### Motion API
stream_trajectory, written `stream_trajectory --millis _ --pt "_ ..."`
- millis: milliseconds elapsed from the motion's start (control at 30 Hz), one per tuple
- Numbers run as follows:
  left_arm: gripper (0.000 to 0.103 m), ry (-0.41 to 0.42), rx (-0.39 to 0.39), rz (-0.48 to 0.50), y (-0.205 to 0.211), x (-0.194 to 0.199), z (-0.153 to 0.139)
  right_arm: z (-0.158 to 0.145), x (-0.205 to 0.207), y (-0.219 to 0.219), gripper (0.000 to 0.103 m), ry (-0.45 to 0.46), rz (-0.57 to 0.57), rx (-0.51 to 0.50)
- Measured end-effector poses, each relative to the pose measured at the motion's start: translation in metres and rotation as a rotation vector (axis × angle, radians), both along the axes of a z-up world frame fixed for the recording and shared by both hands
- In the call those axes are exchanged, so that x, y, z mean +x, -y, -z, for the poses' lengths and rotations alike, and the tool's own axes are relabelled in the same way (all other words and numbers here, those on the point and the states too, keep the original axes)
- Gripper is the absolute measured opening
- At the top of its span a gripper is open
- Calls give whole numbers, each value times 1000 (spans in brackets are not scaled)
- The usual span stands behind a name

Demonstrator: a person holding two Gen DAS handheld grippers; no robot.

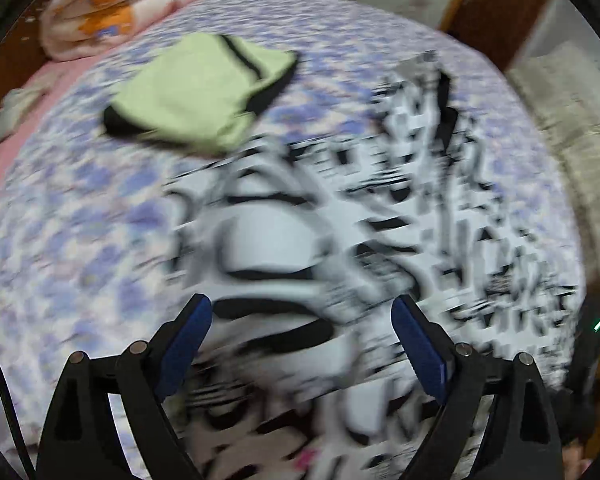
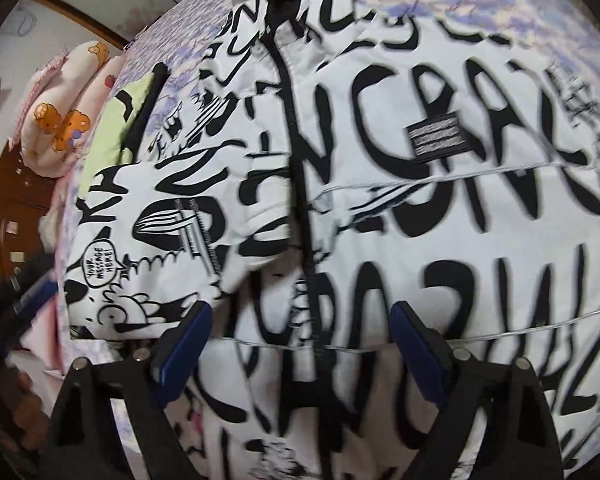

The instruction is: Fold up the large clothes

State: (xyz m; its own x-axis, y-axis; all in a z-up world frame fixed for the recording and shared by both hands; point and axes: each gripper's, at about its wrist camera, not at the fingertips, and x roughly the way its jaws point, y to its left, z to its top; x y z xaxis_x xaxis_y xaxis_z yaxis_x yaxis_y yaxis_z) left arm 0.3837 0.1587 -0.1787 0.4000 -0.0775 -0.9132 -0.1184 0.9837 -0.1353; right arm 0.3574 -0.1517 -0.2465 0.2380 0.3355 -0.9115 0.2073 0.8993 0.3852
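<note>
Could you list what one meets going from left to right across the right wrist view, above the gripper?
Wooden headboard → pink bear-print quilt → folded green garment → black-and-white graffiti-print jacket, with its black zipper down the middle, lying on the purple floral bedsheet.

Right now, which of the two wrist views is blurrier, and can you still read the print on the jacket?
Left wrist view: heavy motion smear, the black-and-white jacket print unreadable, the green garment soft. Right wrist view: sharper, large letters legible, mild blur toward the lower edge. Both: fisheye bending, dark corners, flat indoor light, no glare.
</note>
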Motion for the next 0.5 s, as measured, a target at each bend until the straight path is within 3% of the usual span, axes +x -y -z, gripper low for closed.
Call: stream_trajectory --millis 133,333,500 --pt "90 -61 61 -4 -26 -21 12 13 8 -9 80 -47 30 59" --pt "90 -163 35 -2 -55 -46 40 32 22 -22 66 -92 70 129" --pt "91 -275 72 9 -68 -48 79 40 31 -28 55 -95 111 146"
